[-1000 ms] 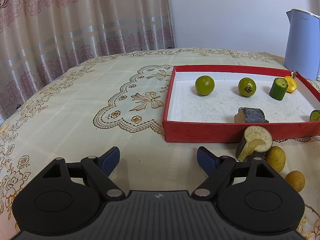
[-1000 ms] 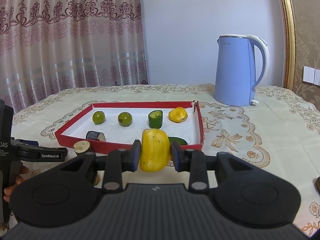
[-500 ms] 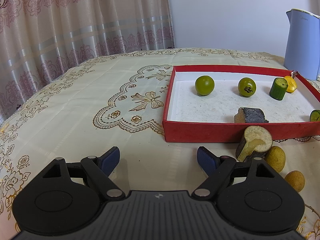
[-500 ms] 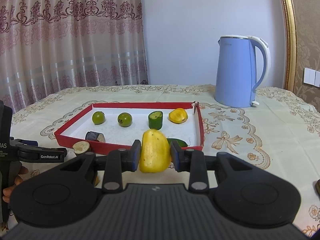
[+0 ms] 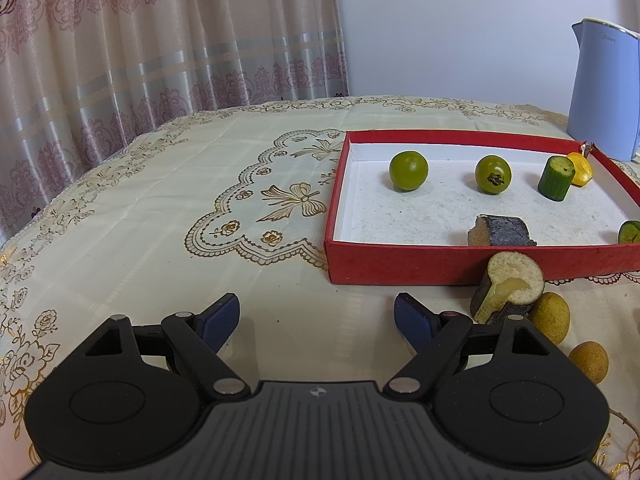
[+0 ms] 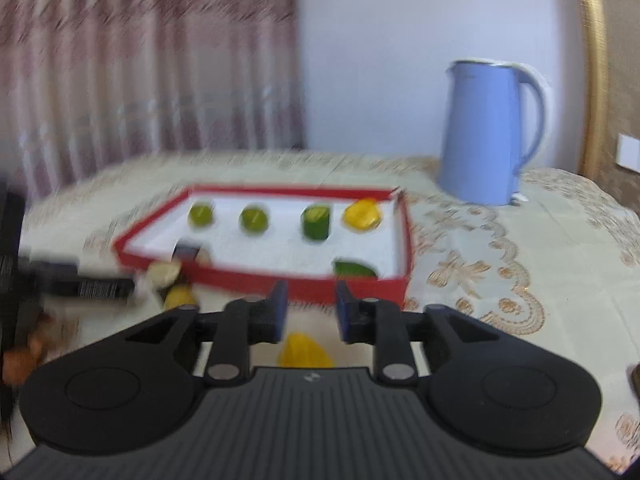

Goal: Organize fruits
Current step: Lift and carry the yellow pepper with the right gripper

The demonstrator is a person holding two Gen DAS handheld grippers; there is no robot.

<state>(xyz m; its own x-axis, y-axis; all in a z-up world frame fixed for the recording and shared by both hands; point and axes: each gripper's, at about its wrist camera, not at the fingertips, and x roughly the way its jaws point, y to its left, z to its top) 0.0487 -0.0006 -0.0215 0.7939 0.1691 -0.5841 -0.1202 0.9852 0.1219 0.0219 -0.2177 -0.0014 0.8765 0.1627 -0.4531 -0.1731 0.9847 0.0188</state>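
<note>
A red tray [image 5: 404,266] holds two green round fruits [image 5: 408,170], a green cylinder piece [image 5: 555,178], a yellow piece [image 5: 581,169] and a dark cut piece [image 5: 502,232]. In front of it lie a cut pale piece [image 5: 510,288] and two yellow-brown round fruits [image 5: 551,317]. My left gripper [image 5: 316,314] is open and empty above the cloth. My right gripper [image 6: 308,314] has its jaws apart with nothing between them; a yellow fruit piece [image 6: 304,354] lies below and behind the fingertips, in front of the tray [image 6: 360,286]. The right wrist view is blurred.
A blue kettle [image 6: 490,132] stands on the table to the right of the tray, also in the left wrist view [image 5: 606,88]. A curtain hangs behind the table. The left gripper's body [image 6: 60,284] shows at the left of the right wrist view.
My right gripper has opened and the yellow fruit piece has left its jaws; it now lies lower, near the gripper body. The right view has shifted and blurred. The left gripper has not moved.
</note>
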